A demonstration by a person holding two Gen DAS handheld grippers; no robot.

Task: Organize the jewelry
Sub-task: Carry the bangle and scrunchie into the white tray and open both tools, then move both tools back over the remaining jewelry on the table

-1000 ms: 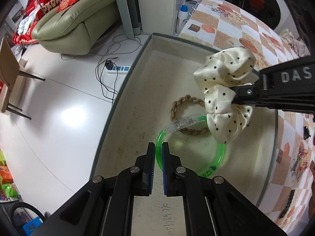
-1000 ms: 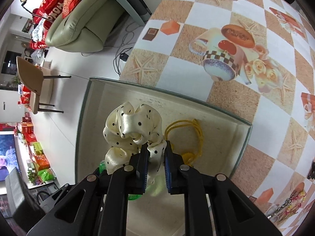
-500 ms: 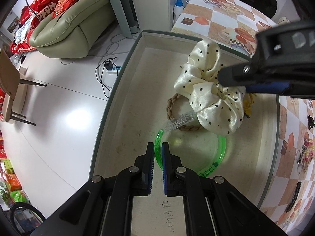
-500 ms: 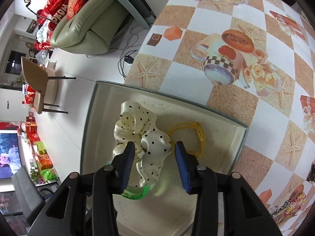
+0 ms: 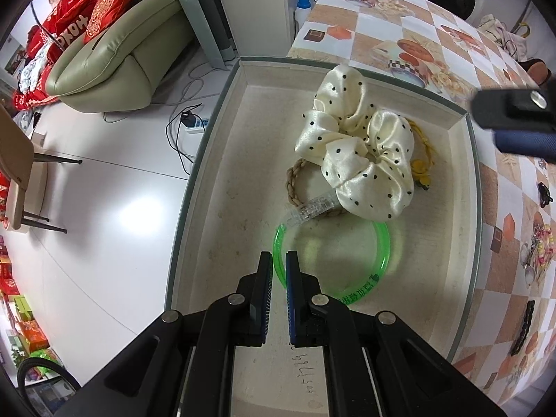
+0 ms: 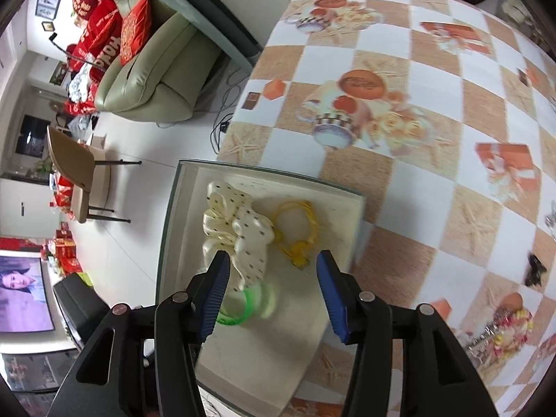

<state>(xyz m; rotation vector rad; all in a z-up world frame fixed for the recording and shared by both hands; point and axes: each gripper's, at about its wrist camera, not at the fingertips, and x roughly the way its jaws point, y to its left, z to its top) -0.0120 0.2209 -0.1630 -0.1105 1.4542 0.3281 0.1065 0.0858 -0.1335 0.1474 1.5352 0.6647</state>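
Plainly, from the left wrist view, the left gripper (image 5: 277, 274) points down into the tray (image 5: 222, 111) with its jaws pressed together on the near rim of the green bangle (image 5: 382, 243), which lies flat on the tray floor; just beyond the bangle rests the cream polka-dot scrunchie (image 5: 358, 146), lying over a braided tan band (image 5: 295, 180) and touching a yellow hair tie (image 5: 422, 163) on its far side; a tip of the right gripper (image 5: 514, 121) shows beyond the tray's right wall.

From the right wrist view, the right gripper (image 6: 271, 288) hangs above the tray (image 6: 173, 215), its jaws opening with nothing between them; the scrunchie (image 6: 239, 229) sits free on the tray floor beside the yellow hair tie (image 6: 295, 229); the bangle (image 6: 236, 312) peeks out past the left finger.

To finish this release well, I judge the right gripper should lift clear without snagging the satin; remaining pieces lie on the checked tablecloth (image 6: 417, 139), right of the tray.
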